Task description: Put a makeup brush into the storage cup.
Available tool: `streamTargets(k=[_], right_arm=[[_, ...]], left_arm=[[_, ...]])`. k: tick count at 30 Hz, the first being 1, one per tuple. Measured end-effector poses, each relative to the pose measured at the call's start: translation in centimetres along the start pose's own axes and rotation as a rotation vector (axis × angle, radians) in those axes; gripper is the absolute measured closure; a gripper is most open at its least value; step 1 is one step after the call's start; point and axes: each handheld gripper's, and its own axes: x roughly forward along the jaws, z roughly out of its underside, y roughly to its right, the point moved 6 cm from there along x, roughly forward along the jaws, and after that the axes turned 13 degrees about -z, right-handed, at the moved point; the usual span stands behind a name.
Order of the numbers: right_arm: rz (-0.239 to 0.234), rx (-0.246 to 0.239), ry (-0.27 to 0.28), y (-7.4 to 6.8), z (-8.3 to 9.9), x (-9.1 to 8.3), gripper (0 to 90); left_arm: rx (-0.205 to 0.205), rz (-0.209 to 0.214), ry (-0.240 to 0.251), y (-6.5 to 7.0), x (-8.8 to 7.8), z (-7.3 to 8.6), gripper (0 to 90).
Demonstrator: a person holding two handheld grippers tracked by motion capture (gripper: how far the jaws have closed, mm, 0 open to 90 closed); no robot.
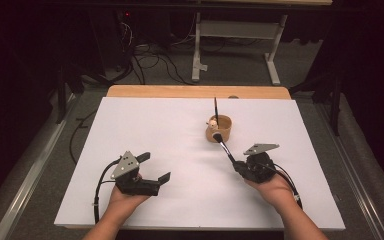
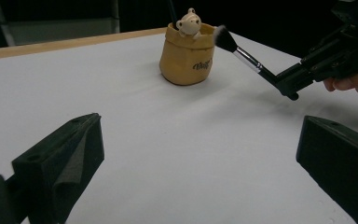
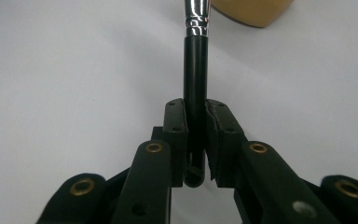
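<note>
Right gripper (image 1: 239, 167): clenched on the black handle of a makeup brush (image 1: 223, 145); in the right gripper view the 2 pads squeeze the handle (image 3: 196, 88) from both sides, its end sitting between them.
Makeup brush: held off the table, slanting up and away from the gripper — bristle tip (image 2: 223, 38) at the rim of the pot, whether touching cannot be told.
Pot (image 1: 219, 128): tan, sack-shaped, upright on the white board (image 1: 150, 130), beyond the right gripper; a small bear figure (image 2: 188, 22) perches on its rim.
Second brush (image 1: 216, 106): thin dark handle standing in the pot.
Left gripper (image 1: 155, 167): released — jaws spread wide, nothing between them, low over the board and well apart from the pot.
</note>
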Motion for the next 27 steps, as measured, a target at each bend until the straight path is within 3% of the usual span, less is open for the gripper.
streamTargets(k=[2, 13, 19, 27], right_arm=[[0.016, -0.023, 0.010, 0.0, 0.1, 0.0, 81.5], [0.030, -0.008, 0.122, -0.5, 0.5, 0.1, 81.5], [0.049, -0.043, 0.139, -1.1, 0.9, 0.5, 81.5], [0.041, -0.033, 0.178, -0.8, 1.3, 0.2, 81.5]], left_arm=[[0.000, -0.001, -0.001, 0.0, 0.0, 0.0, 1.5], [-0.003, -0.007, -0.002, -0.2, 0.1, 0.1, 1.5], [-0.013, -0.009, 0.004, -0.3, 0.0, 0.0, 1.5], [-0.011, -0.005, 0.003, -0.1, 0.1, 0.0, 1.5]])
